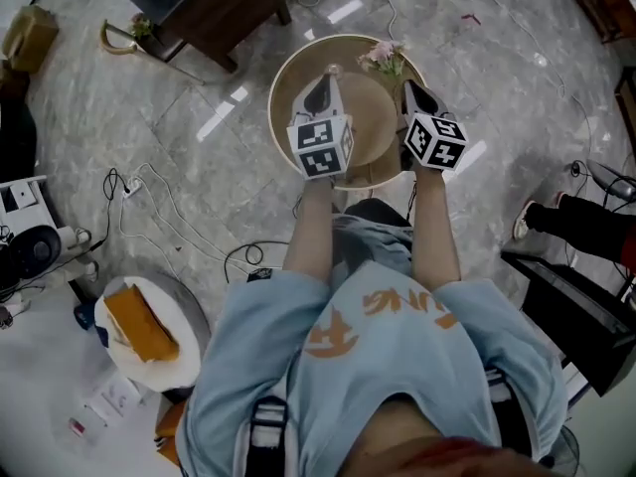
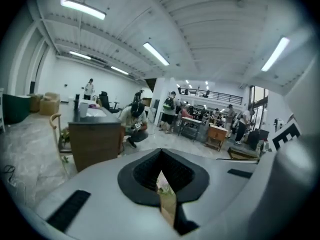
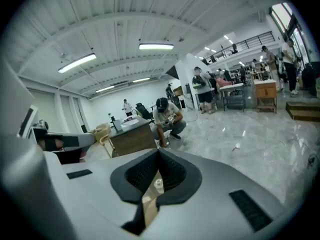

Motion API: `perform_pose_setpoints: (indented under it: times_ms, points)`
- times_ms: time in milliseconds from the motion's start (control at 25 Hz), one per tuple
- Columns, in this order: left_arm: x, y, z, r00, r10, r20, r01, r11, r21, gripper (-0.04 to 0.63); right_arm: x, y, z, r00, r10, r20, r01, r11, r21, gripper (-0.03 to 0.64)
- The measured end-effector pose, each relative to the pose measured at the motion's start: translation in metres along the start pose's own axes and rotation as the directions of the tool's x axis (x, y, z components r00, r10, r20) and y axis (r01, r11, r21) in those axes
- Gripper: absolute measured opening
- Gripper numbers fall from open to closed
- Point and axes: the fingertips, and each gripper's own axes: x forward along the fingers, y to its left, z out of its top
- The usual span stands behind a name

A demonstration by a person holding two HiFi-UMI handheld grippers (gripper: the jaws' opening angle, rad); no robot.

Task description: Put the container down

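The container (image 1: 285, 79) is a round, shallow tan basket with a pink flower sprig (image 1: 383, 58) at its far rim. In the head view it sits straight ahead of me, over the marble floor; whether it touches the floor I cannot tell. My left gripper (image 1: 327, 78) reaches in over the near-left part and is shut on a thin tan edge (image 2: 168, 208). My right gripper (image 1: 408, 89) is at the right rim, shut on a similar tan strip (image 3: 148, 205). In the gripper views, the left gripper (image 2: 162, 183) and the right gripper (image 3: 155, 176) each have their dark pads pressed together around that edge.
A dark wooden desk (image 1: 214, 8) stands beyond the basket at the upper left. Cables (image 1: 169, 217) trail across the floor at my left. A round white stool with an orange cushion (image 1: 147, 328) is at the near left. A person's shoe (image 1: 523, 222) and a black case (image 1: 576, 311) are at the right.
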Motion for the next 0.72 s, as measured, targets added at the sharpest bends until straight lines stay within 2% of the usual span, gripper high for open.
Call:
perform_pose_setpoints:
  times_ms: [120,240,480,720]
  points:
    - [-0.006,-0.027,0.044,0.993,-0.087,0.076,0.083,0.995,0.052,0.025,-0.017,0.012,0.046,0.997,0.035,0.075,-0.028,0.995,-0.098,0.011]
    - [-0.015,-0.050,0.085,0.976,-0.156,0.150,0.139,0.983,0.120,0.025,-0.034,0.021,0.095,0.984,0.062,0.165,-0.036,0.986,-0.160,0.011]
    - [-0.026,-0.085,0.141,0.943,-0.204,0.263,0.145,0.963,0.228,0.025,-0.065,0.020,0.169,0.944,0.086,0.319,-0.016,0.976,-0.216,0.011]
    - [-0.039,-0.094,0.169,0.918,-0.220,0.329,0.134,0.955,0.264,0.025,-0.081,0.029,0.191,0.922,0.102,0.374,0.000,0.965,-0.264,0.011]
